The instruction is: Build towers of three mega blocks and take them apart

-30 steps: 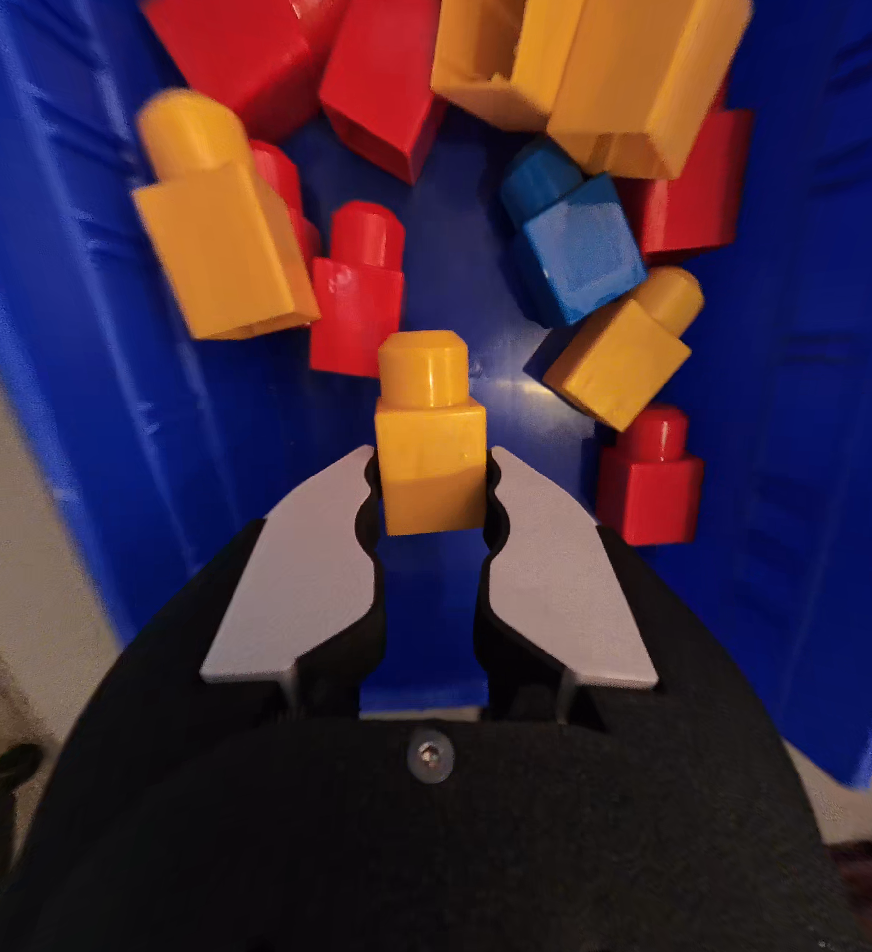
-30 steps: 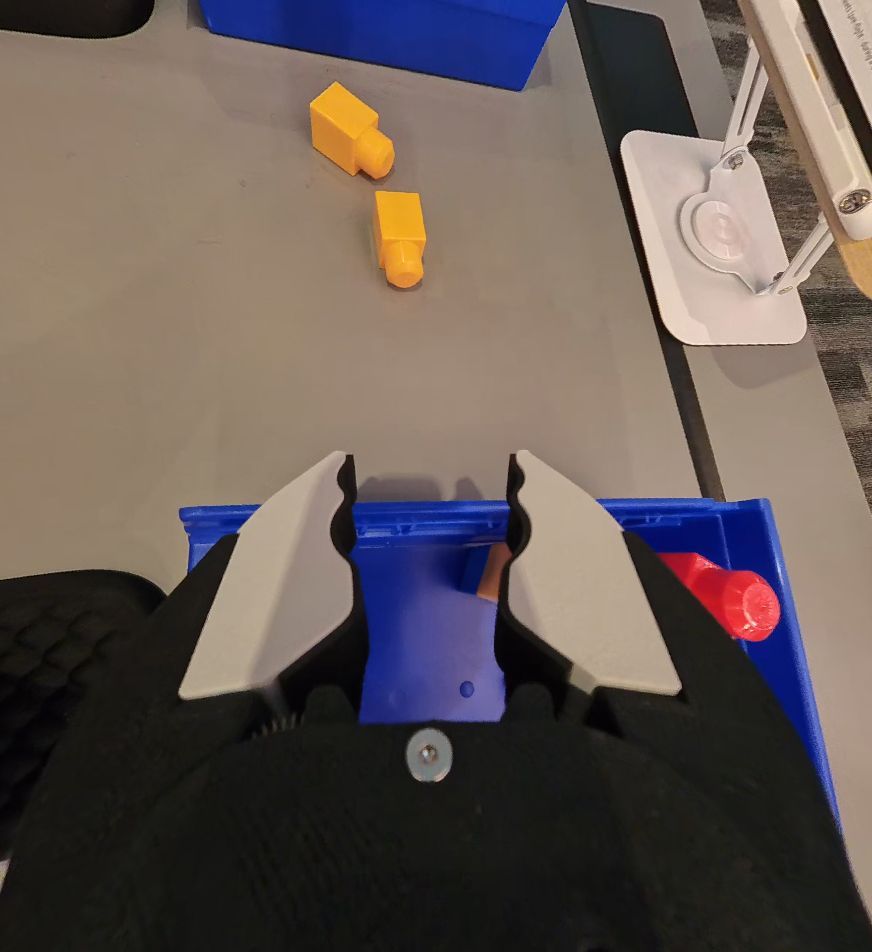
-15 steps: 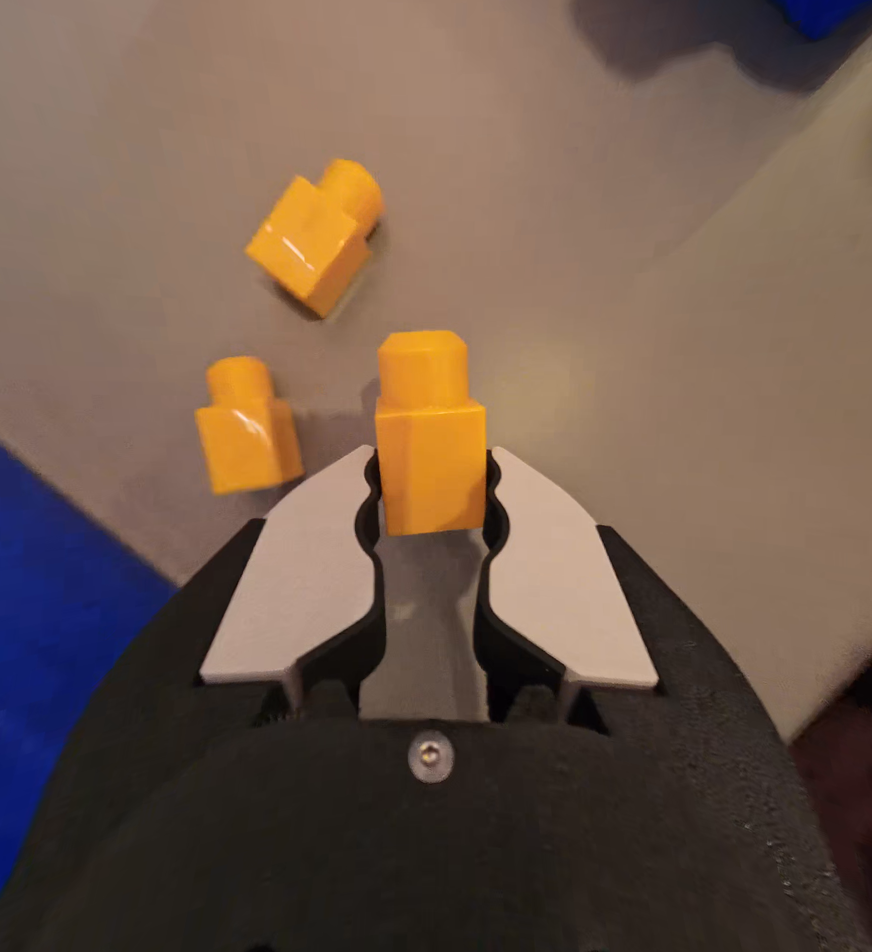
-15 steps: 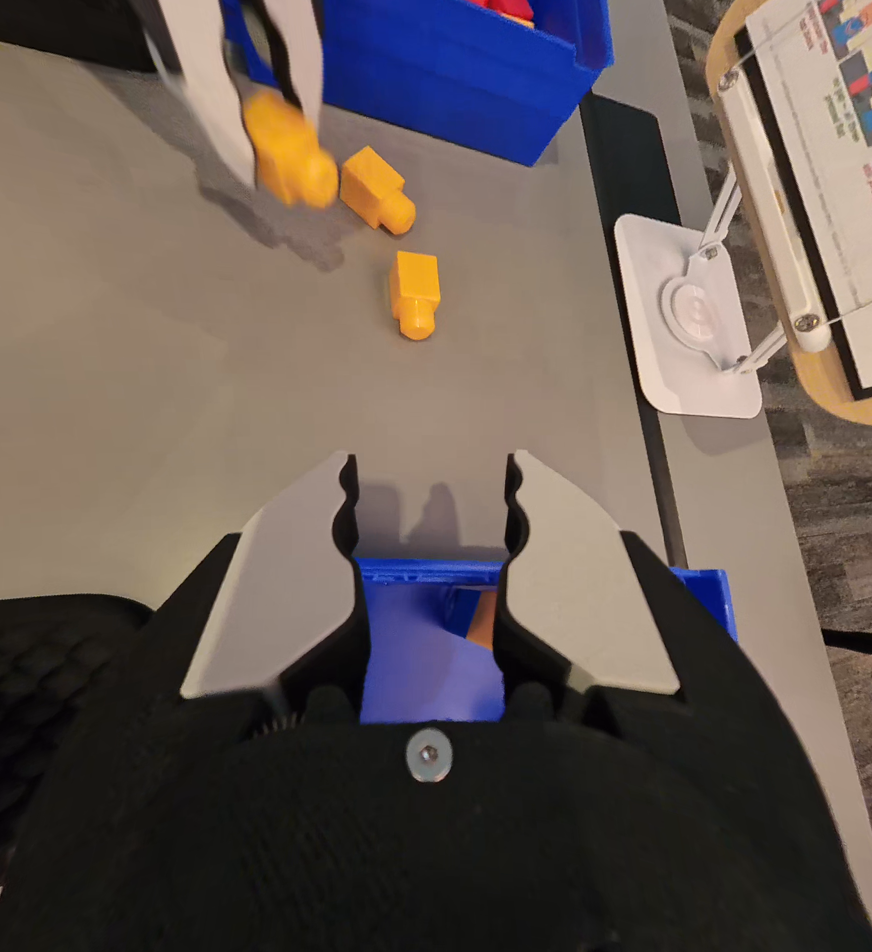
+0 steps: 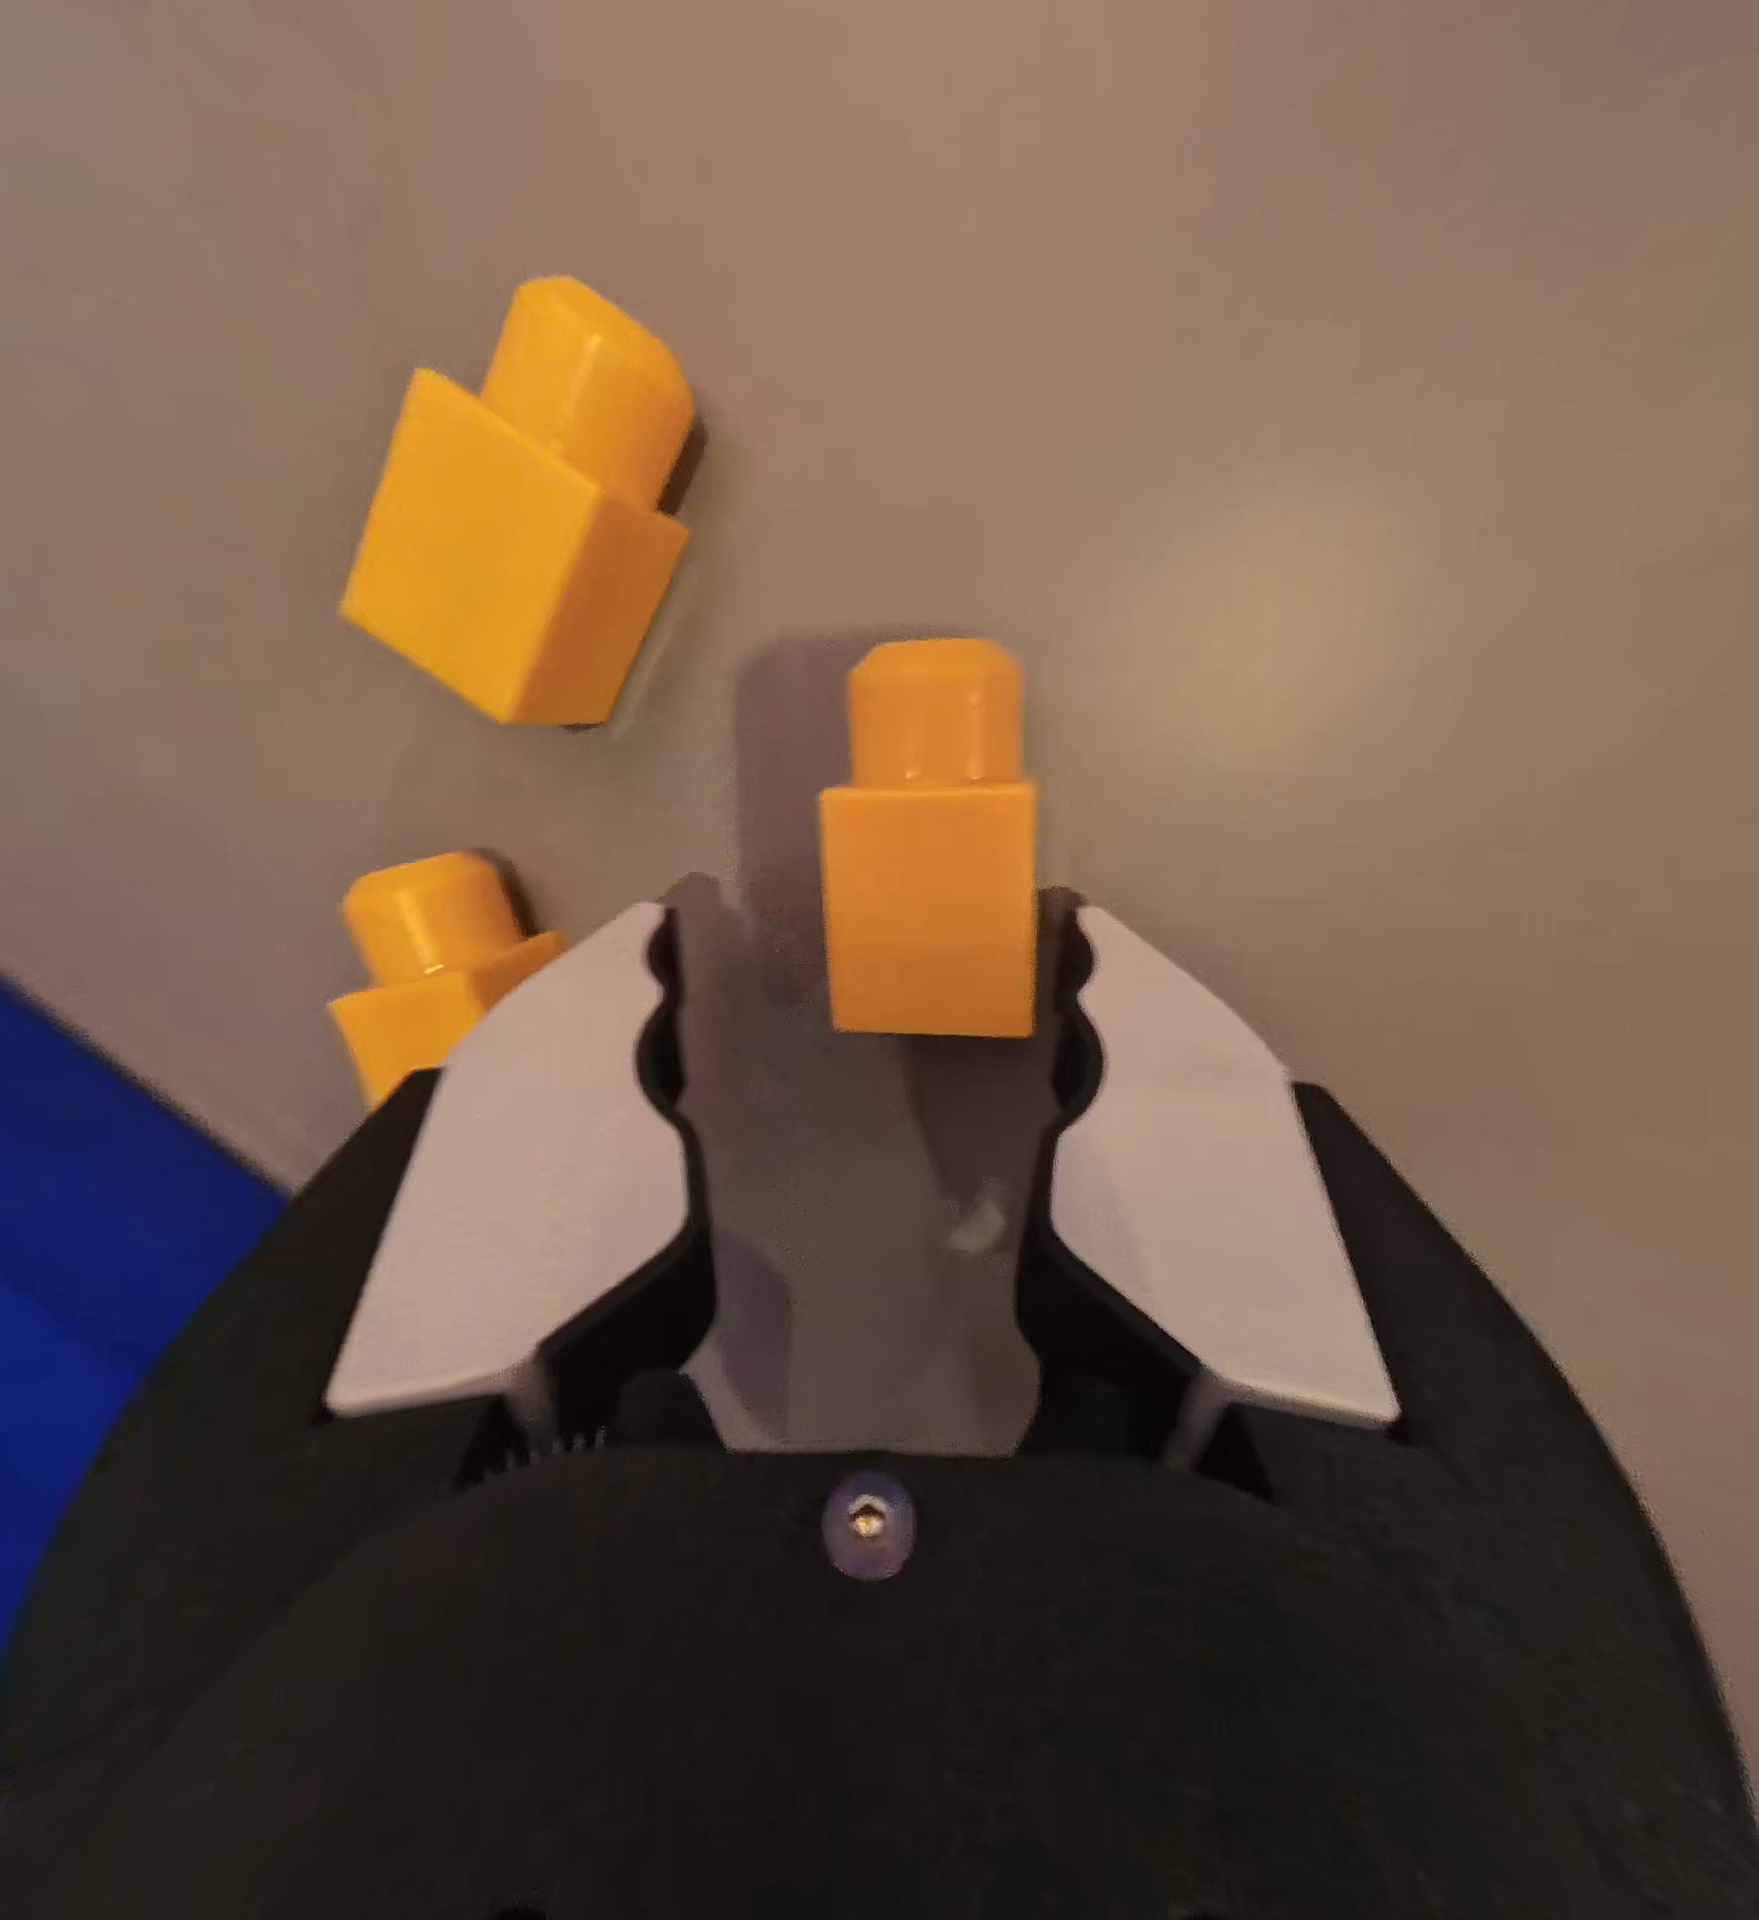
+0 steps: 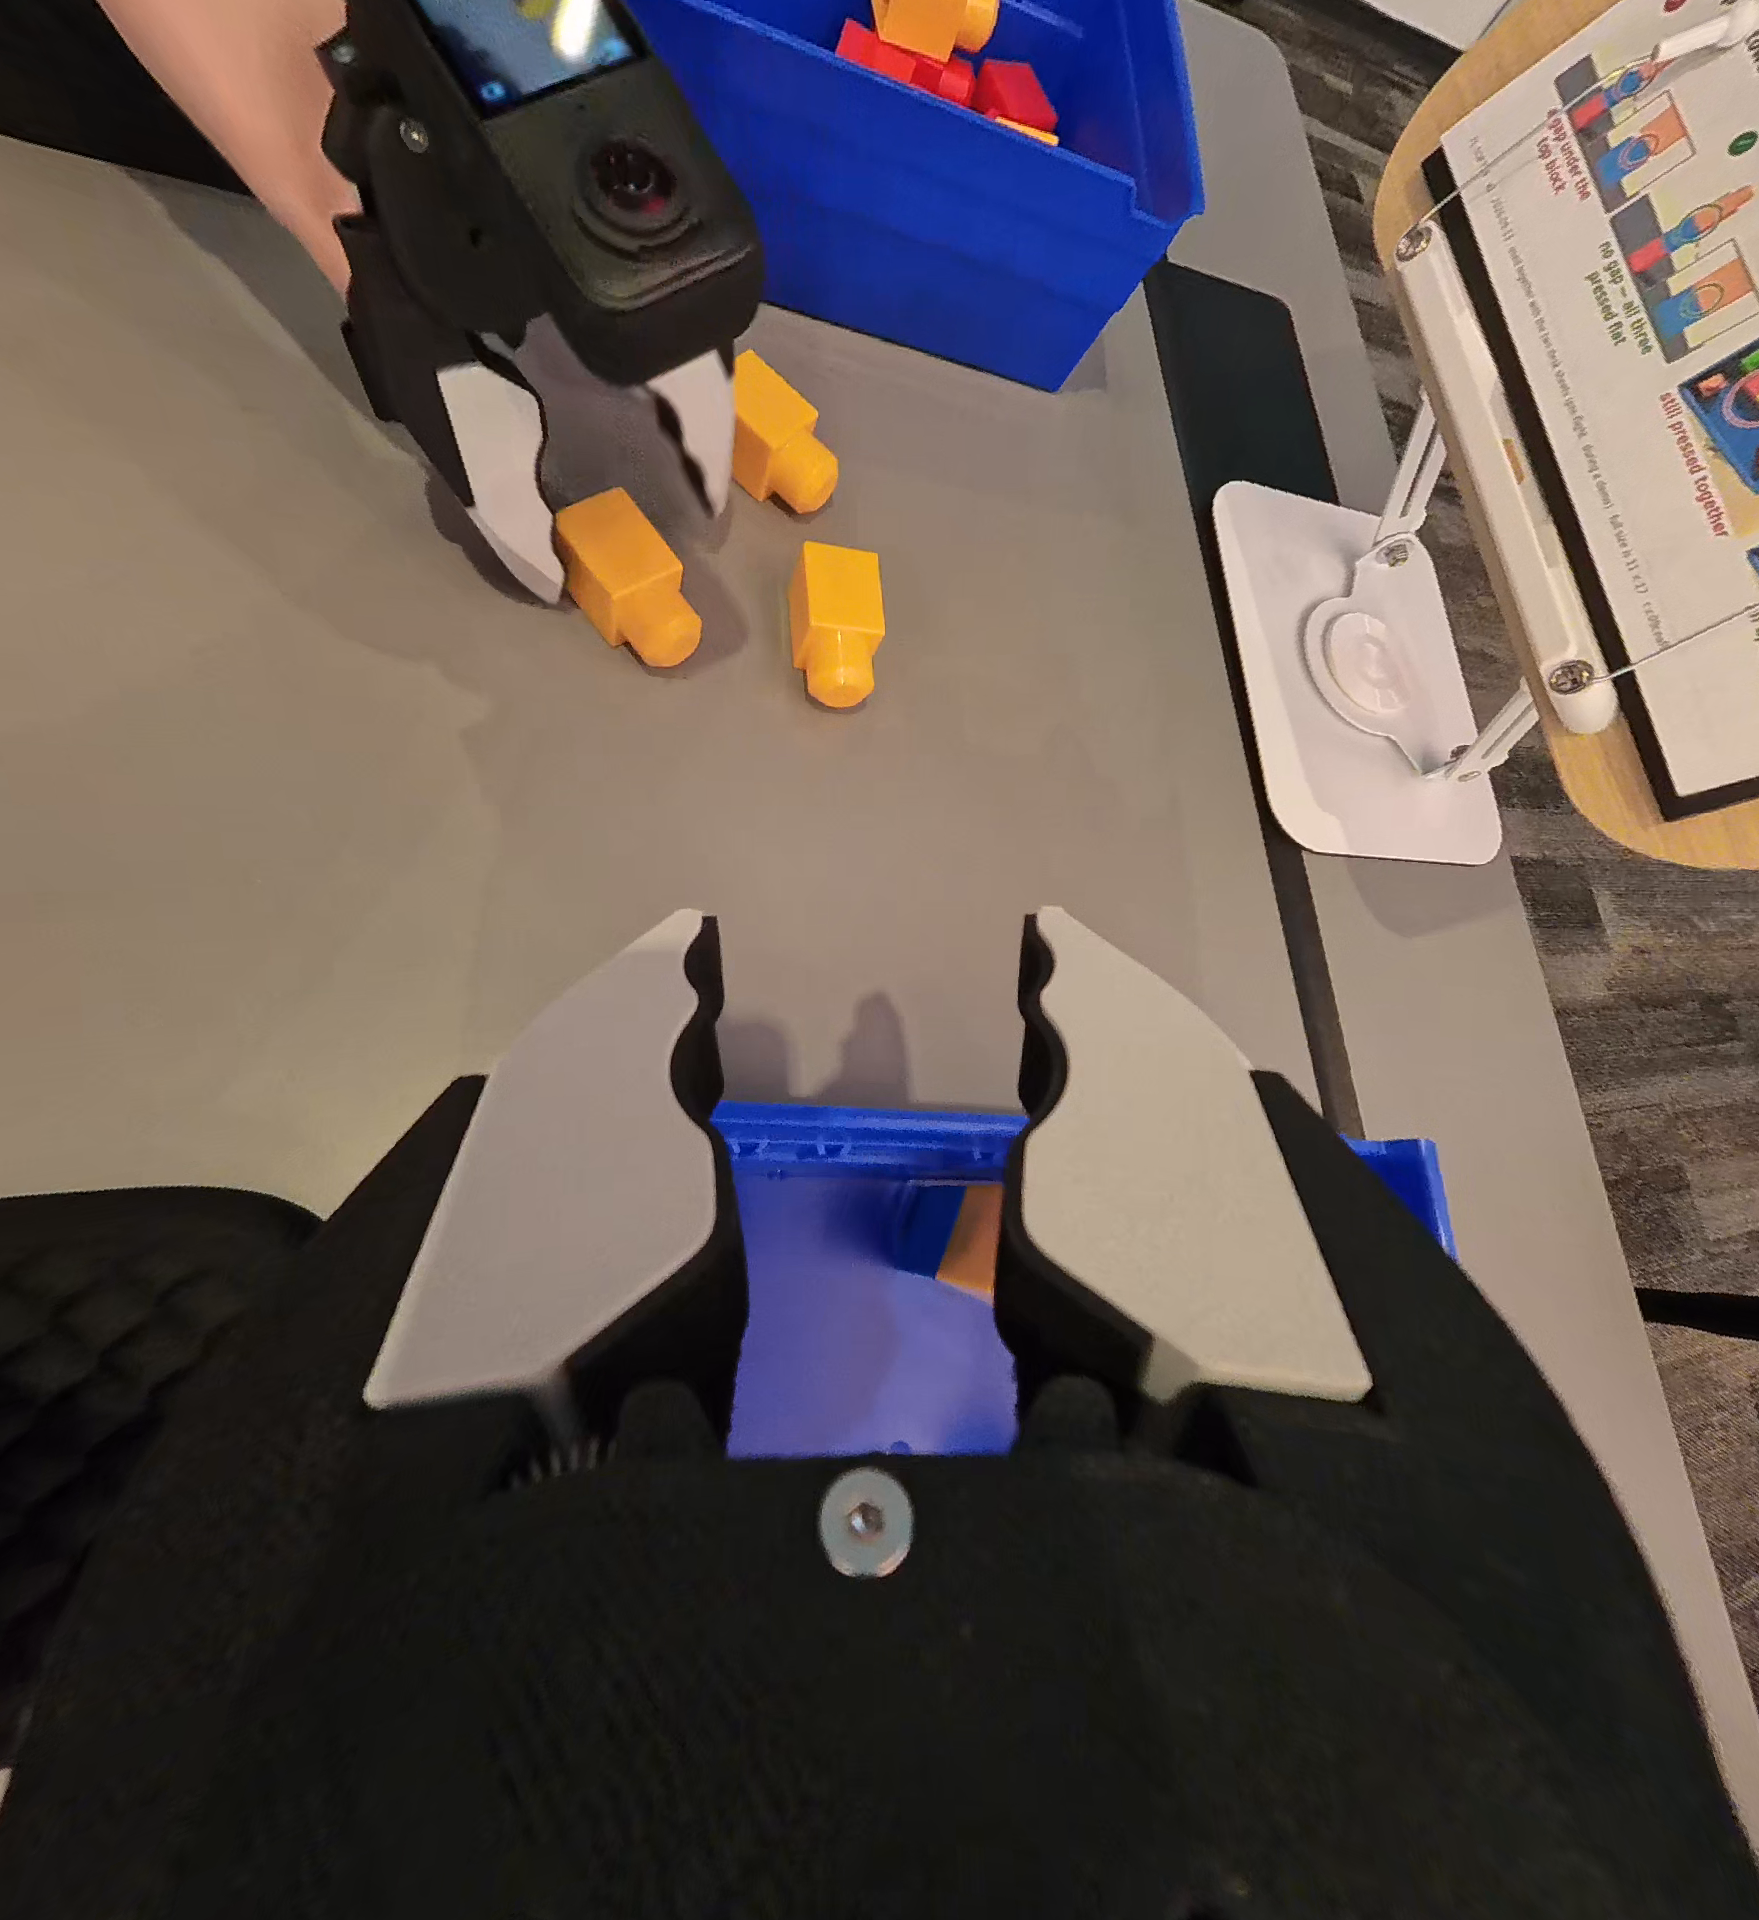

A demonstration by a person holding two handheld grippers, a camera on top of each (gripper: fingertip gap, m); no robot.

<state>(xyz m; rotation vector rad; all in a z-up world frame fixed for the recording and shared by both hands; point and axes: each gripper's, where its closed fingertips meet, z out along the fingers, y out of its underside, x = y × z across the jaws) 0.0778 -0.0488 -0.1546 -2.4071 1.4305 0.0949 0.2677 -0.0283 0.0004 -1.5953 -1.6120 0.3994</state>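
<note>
Blocks of hard yellow plastic, three of them, lie on their sides on the grey table [image 6: 231, 831]. One small yellow block [image 5: 927, 914] sits between the spread fingers of the left gripper [image 5: 870, 966]. A clear gap shows on one side, so nothing is gripped. The right gripper [image 6: 870, 987] is wide open and empty, over a blue bin [image 6: 854, 1247]. These blocks look light, stiff and a bit slippery. Squeezing the flat square sides, not the round peg, seems best.
</note>
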